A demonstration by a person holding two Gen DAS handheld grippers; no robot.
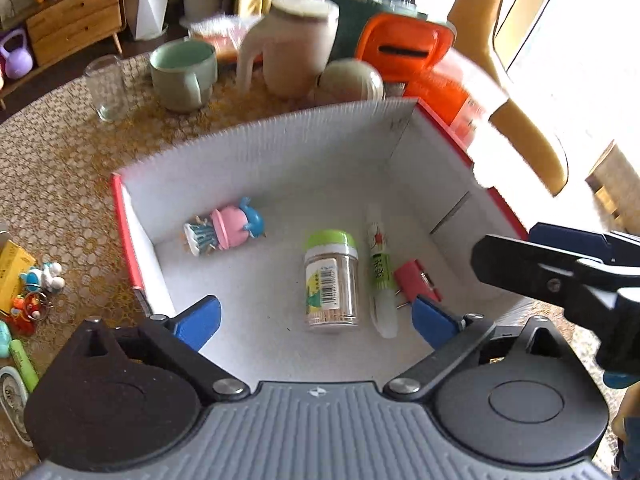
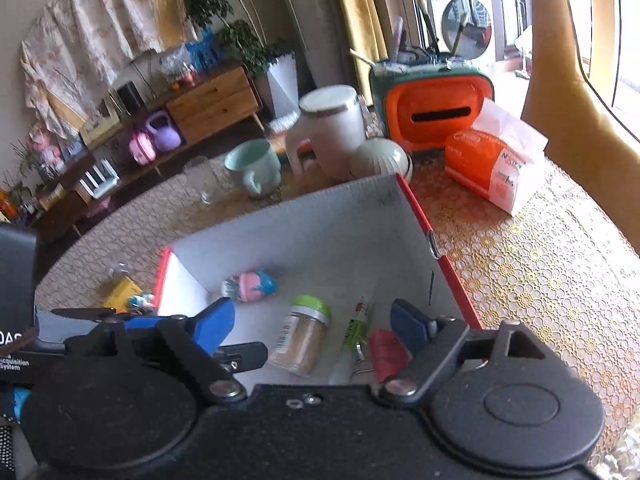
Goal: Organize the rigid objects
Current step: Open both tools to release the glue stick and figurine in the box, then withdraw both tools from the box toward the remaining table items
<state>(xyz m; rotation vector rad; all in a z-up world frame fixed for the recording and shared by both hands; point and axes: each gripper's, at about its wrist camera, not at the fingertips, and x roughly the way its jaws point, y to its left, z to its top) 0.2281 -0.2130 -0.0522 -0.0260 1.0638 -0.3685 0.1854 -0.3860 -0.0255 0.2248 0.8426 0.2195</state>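
Left wrist view: the box (image 1: 280, 160), white inside with red edges, fills the middle of the table (image 1: 60, 184), and both tools hang above its open top. The left gripper (image 1: 316, 320) stands wide open with nothing between its blue pads; the right gripper (image 1: 560, 272) reaches in from the right edge, and in its own view it (image 2: 316, 324) is likewise spread and empty.

Four things lie loose on the box floor: the jar (image 1: 331, 280) with a green lid on its side, the white tube (image 1: 380, 272) just beside it, the pink and blue toy (image 1: 228, 230) apart towards the far left corner, and the small red plug (image 1: 416, 280) next to the tube.

The step in hand looks like clearing the box to fetch more. Best to lift both tools straight up past the walls before swinging sideways, so neither pad catches the rim or each other. The leftovers sit on the table left of the box: a yellow carton (image 1: 12, 272), then small figures (image 1: 44, 276), blurred at the picture's edge. Take the carton first, across its narrow faces, and set it against a wall to save floor.
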